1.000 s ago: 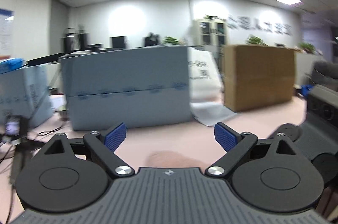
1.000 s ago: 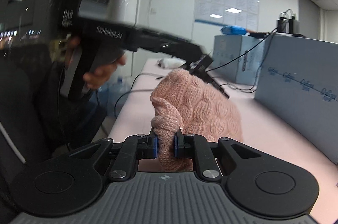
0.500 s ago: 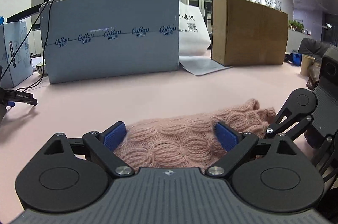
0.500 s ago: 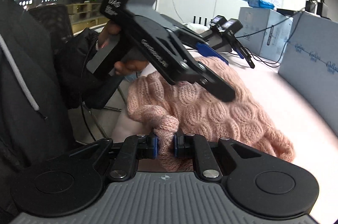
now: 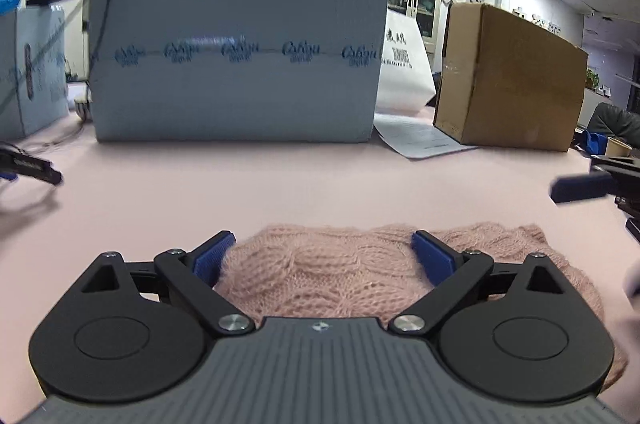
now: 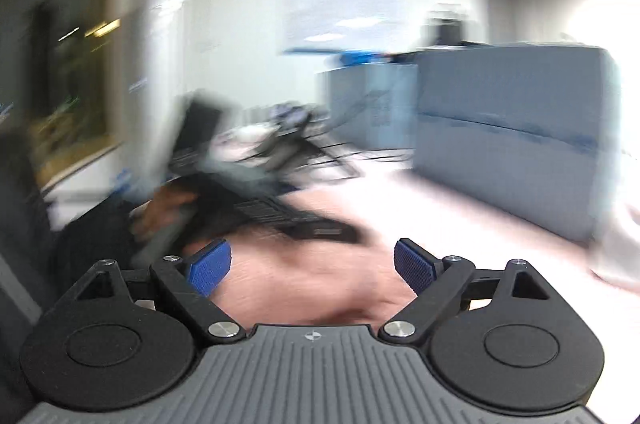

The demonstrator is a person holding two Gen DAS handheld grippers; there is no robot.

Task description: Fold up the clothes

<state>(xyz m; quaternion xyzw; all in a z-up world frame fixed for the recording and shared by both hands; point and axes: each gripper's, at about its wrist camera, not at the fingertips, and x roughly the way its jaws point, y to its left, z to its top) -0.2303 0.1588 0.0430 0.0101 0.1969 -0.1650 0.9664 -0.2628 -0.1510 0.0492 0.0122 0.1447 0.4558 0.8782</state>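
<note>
Left gripper [image 5: 323, 256] has its jaws spread wide, one blue pad at each side of the pink knit sweater [image 5: 360, 272], which lies bunched on the pink bench [image 5: 280, 184] directly in front of it. The pads [image 5: 210, 256] sit at the near edge of the sweater; whether they touch the wool cannot be told. The sweater runs off to the right past the gripper, its cable pattern plain to see.

Right gripper [image 6: 310, 266] is also spread wide, with nothing between its pads. Its view is heavily blurred. Beyond the pads lies a smeared pink mass [image 6: 320, 284], the sweater by its colour, though the blur hides its shape. Behind that, a dark tool and a hand [image 6: 160, 212] appear at the left, too smeared to read closely. In the left wrist view a blue pad on a dark finger [image 5: 580, 186] enters from the right edge, above the bench and apart from the sweater.

At the back of the bench stands a large grey box [image 5: 236, 64] with blue print, a smaller grey box [image 5: 32, 72] at its left, a white bag [image 5: 404, 72] at its right, and then a brown carton [image 5: 504, 80]. A sheet of paper [image 5: 420, 136] lies flat before the bag.
</note>
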